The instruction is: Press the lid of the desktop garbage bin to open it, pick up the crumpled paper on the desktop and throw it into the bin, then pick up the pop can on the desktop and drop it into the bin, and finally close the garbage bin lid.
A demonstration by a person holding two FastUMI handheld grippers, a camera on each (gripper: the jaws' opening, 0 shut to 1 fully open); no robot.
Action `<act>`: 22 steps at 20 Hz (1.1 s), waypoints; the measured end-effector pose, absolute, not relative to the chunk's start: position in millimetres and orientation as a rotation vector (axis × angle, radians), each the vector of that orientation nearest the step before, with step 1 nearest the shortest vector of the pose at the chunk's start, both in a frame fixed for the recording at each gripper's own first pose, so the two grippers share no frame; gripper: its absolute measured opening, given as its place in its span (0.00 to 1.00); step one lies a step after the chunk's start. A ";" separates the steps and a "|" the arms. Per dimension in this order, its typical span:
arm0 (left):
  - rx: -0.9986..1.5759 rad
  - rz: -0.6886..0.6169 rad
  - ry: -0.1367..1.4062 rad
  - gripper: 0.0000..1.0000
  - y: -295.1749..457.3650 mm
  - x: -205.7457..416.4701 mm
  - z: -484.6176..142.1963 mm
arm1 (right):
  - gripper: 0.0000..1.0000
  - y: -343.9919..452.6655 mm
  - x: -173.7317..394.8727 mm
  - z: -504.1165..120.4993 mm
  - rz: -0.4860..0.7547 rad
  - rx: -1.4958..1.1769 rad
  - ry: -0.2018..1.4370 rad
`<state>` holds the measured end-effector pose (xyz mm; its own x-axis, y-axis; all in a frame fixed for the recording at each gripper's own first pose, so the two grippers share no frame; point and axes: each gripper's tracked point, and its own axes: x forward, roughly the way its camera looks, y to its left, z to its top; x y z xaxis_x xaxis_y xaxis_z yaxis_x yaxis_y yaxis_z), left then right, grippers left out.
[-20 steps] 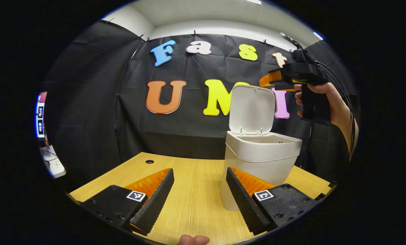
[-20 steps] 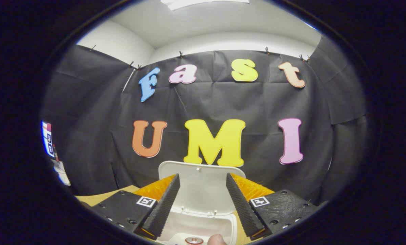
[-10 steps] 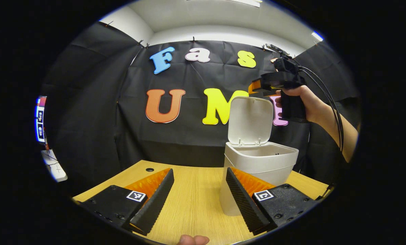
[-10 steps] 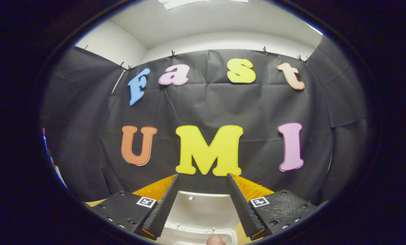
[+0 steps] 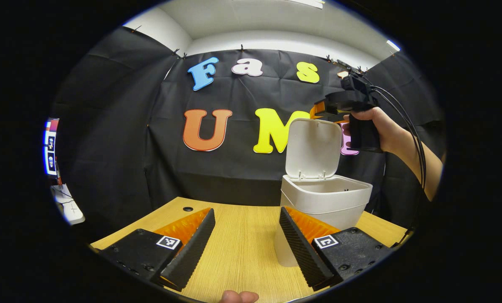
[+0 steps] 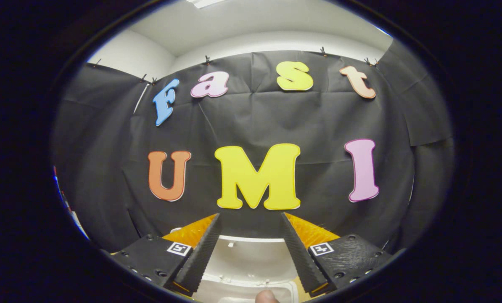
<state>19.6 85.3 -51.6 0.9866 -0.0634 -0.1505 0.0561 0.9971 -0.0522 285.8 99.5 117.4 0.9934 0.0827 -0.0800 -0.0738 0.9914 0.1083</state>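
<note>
The white bin stands on the counter with its lid upright, the right gripper just above the lid, both grippers' fingers spread apart, holding nothing.

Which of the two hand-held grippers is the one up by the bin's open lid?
The right hand-held gripper, held in a hand just behind the top edge of the raised lid. The left hand-held gripper sits low over the table, in front of the bin.

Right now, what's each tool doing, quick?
Left tool: open, holding nothing, above the desk.
Right tool: open, empty, above the raised lid.
</note>
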 end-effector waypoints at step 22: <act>-0.039 -0.062 0.133 0.99 59.6 -25.8 -40.5 | 0.89 113.4 167.2 36.1 0.174 0.163 0.213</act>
